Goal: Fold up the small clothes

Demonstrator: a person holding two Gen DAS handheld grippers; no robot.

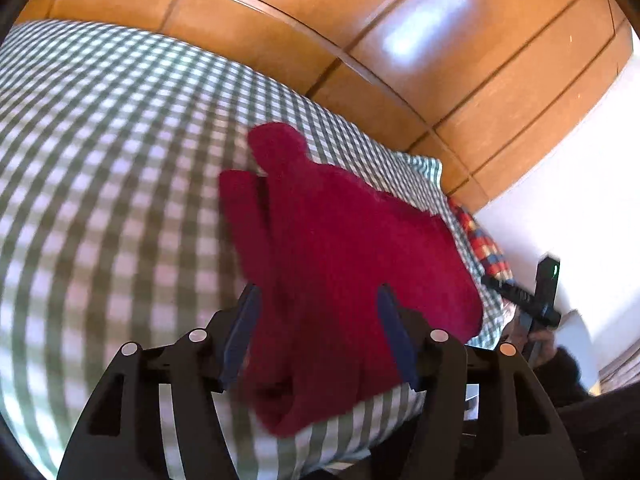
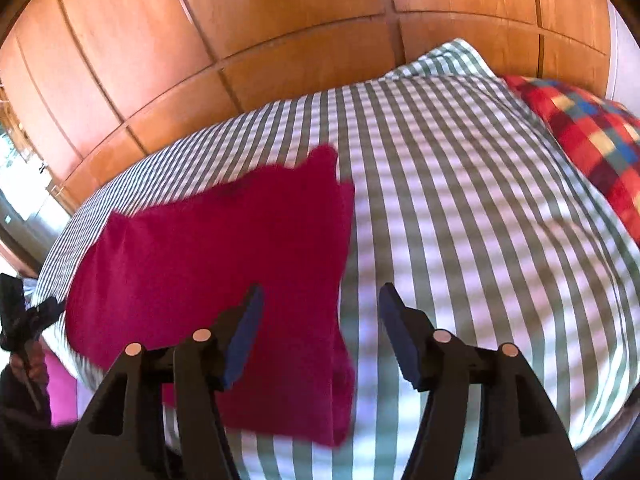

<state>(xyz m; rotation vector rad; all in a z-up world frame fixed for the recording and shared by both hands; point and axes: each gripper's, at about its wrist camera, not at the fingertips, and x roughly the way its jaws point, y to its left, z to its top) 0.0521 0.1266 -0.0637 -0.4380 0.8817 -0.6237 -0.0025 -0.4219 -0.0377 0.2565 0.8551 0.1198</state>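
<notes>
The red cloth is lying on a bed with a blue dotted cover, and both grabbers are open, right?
Not quite. The cover is green-and-white checked, not blue dotted; both wrist views show it. The rest holds: the red cloth lies on the bed, and the left gripper and right gripper both have their jaws apart, not pressing on the cloth.

left gripper (image 1: 318, 336): fingers apart, not clamping | red garment (image 1: 340, 264): between fingers, lying on checked bed (image 1: 100, 160)

Fuzzy red cloth (image 1: 340, 240) — glossy wood (image 1: 460, 60)
</notes>
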